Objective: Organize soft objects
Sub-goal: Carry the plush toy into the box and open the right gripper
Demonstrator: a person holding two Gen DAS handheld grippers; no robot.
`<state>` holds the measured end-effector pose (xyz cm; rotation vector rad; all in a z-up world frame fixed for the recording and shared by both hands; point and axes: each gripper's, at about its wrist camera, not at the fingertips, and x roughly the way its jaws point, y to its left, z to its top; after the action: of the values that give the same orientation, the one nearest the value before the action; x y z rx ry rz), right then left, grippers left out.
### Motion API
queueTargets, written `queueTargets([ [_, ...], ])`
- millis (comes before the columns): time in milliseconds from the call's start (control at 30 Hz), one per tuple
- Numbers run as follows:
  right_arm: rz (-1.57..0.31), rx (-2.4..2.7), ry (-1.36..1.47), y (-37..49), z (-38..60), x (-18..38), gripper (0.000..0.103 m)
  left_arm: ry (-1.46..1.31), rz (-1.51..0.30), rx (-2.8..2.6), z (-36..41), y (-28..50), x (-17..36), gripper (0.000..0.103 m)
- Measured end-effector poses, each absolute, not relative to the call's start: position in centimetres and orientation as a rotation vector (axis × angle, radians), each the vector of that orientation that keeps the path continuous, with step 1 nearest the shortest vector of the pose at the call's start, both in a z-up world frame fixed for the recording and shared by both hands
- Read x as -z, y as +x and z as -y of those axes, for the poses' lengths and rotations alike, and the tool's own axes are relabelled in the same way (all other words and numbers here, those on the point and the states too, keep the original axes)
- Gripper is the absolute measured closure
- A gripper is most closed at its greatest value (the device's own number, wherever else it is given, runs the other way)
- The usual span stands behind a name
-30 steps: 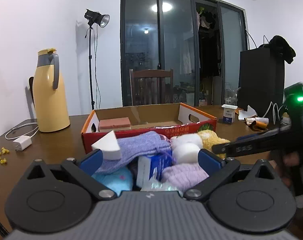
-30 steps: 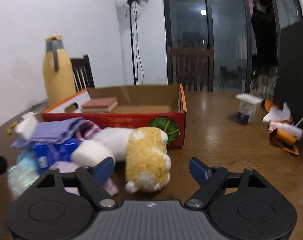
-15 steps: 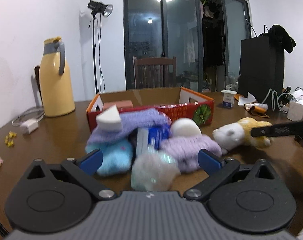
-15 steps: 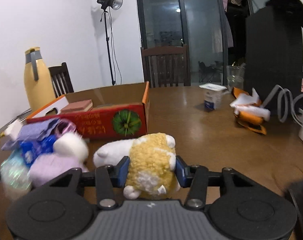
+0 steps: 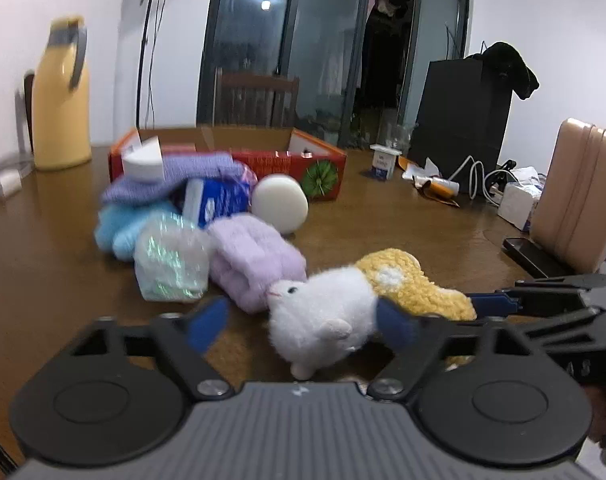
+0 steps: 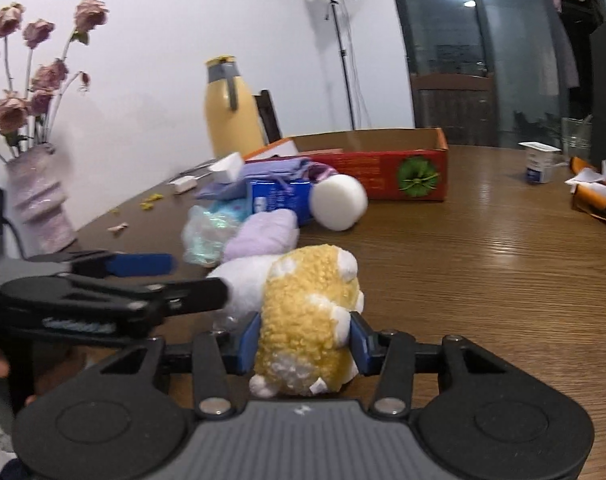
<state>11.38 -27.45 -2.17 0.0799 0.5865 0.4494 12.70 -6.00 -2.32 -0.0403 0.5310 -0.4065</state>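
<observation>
The right tool (image 6: 305,340) is clamped on the yellow rear half of the plush toy (image 6: 307,312), with both blue pads pressed into the fleece. The left tool (image 5: 299,322) is closing; the toy's white head (image 5: 323,316) sits between its pads, the right pad touching the fur and the left pad clear of it, so no grip is made. In the right wrist view the left tool (image 6: 183,280) enters from the left edge. The toy lies on the wooden bench (image 6: 483,264), just beside a lilac folded towel (image 5: 255,260). Touching that towel is a clear plastic bag (image 5: 169,260). Behind these lie a light blue towel (image 5: 119,228), a blue tissue pack (image 5: 217,200), a purple cloth (image 5: 171,176) carrying a white wedge sponge (image 5: 143,160), and a round white sponge (image 5: 279,204). A red cardboard tray (image 5: 303,168) stands behind the pile. A yellow thermos jug (image 5: 61,96) stands at the far left, well apart.
</observation>
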Motion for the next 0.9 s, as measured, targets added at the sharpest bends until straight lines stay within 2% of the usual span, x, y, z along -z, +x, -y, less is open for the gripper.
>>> queueTargets([
  [33, -0.587, -0.447, 0.076, 11.1, 27.4, 2.3, 0.057, -0.058, -0.557, 0.411, 5.9, 13.0, 2.6, 0.036],
  [167, -0.589, -0.439, 0.090, 11.1, 27.6, 2.3, 0.056, -0.172, -0.631, 0.451, 4.8, 14.1, 3.3, 0.038],
  [300, -0.589, -0.442, 0.083, 11.3, 27.2, 2.4, 0.055, -0.193, -0.632, 0.492, 4.6, 14.2, 3.4, 0.055],
  [500, -0.585, -0.451, 0.099, 11.2, 27.7, 1.7, 0.058, -0.199, -0.621, 0.494, 5.0, 14.1, 2.2, 0.057],
  [600, -0.530, -0.460, 0.123, 11.4, 28.4, -0.3, 0.058, -0.174, -0.527, 0.522, 5.1, 14.4, 0.0, 0.057],
  [767, -0.414, -0.449, 0.078, 17.3, 29.0, -4.7, 0.059, -0.126, -0.411, 0.568, 5.7, 21.5, -4.8, 0.057],
  [900, -0.376, -0.408, 0.055, 27.1, 29.4, -7.5, 0.059, -0.132, -0.438, 0.575, 6.6, 32.4, -8.3, 0.057],
])
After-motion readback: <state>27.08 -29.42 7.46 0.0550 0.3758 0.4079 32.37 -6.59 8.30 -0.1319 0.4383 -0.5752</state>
